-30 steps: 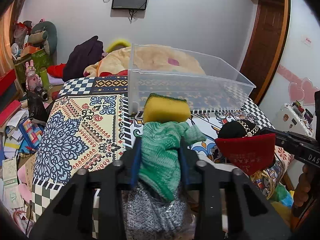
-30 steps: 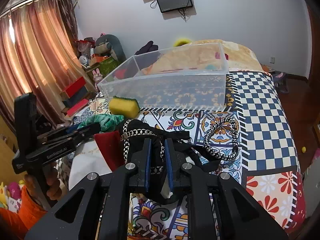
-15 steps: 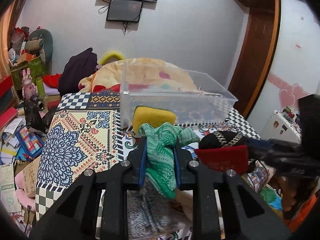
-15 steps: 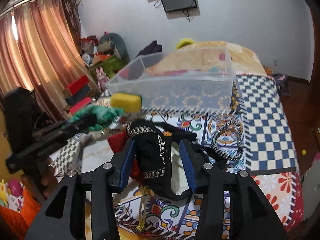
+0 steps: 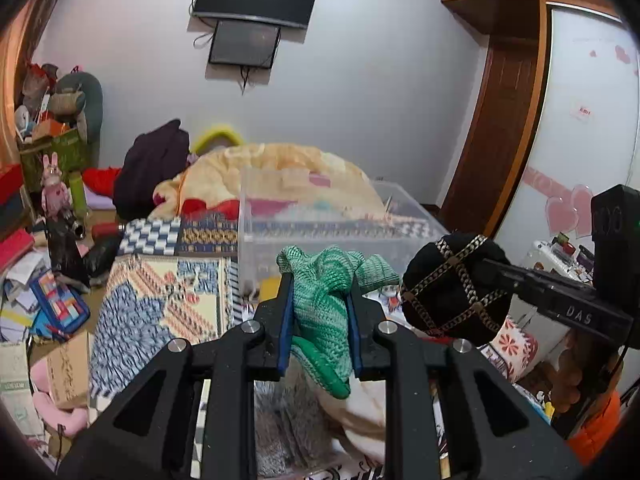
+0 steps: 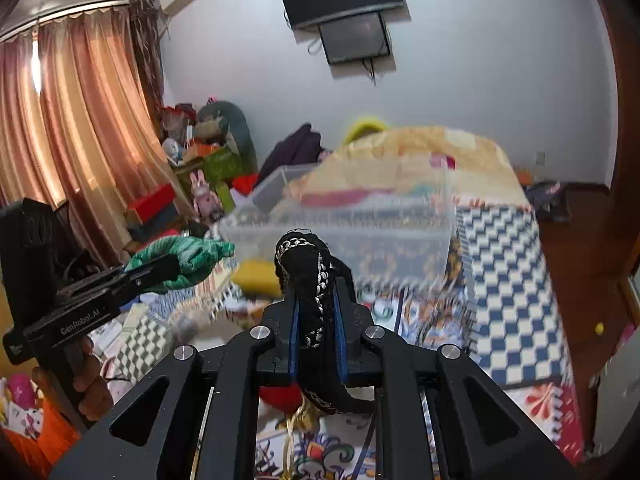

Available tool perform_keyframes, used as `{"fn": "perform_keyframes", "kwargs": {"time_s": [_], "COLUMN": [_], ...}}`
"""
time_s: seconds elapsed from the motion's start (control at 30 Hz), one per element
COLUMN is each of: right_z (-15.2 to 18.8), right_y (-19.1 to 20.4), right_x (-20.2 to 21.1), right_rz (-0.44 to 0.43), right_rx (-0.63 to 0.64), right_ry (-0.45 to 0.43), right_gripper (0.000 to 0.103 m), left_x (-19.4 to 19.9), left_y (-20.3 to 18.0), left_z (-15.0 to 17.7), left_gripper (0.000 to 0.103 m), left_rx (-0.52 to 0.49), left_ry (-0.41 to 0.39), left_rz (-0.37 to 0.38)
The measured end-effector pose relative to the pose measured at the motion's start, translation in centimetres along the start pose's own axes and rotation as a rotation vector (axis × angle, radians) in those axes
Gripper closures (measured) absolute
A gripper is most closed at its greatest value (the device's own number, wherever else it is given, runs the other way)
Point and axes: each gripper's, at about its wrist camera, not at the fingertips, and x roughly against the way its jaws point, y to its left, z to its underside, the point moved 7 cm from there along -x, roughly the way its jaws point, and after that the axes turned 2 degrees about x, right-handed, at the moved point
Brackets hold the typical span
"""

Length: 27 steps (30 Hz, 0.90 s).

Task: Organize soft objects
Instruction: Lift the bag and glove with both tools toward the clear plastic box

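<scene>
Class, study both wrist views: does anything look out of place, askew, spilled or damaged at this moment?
Nothing looks spilled or damaged. The left gripper pinches the green knit cloth and the right gripper pinches the black chain-trimmed cap, both raised before the clear plastic bin. One soft item remains out of it: a yellow sponge by its front wall.

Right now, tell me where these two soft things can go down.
The clear bin looks free inside. The patterned spread left of it and the checkered strip on its right are bare. Crowded in front: a yellow sponge and fabrics.
</scene>
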Motion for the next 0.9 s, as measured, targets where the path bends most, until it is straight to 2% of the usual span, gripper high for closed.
{"fn": "perform_keyframes", "kwargs": {"time_s": [0.17,0.27,0.53,0.7,0.9], "right_z": [-3.0,-4.9,-8.2,-8.8,-8.6], "right_y": [0.7,0.7,0.3,-0.5,-2.1], "right_x": [1.0,1.1,0.3,-1.2,-4.0], "right_rz": [0.01,0.0,0.047,0.089,0.129], "right_rx": [0.027,0.036,0.065,0.071,0.058], "right_ry": [-0.072,-0.11,-0.175,-0.166,-0.104], "right_gripper": [0.09,0.09,0.09,0.09,0.09], "left_x": [0.3,-0.1,-2.2,-5.1,-9.7], "left_y": [-0.4,-0.3,0.1,0.3,1.3], "left_z": [-2.6,-4.1,-8.0,-9.2,-9.1], "left_gripper": [0.081,0.08,0.08,0.08,0.08], "left_rx": [-0.049,-0.045,-0.057,-0.059,-0.033], "left_ry": [-0.043,-0.051,-0.072,-0.034,0.071], "left_rz": [-0.034,-0.023,-0.03,-0.052,-0.048]}}
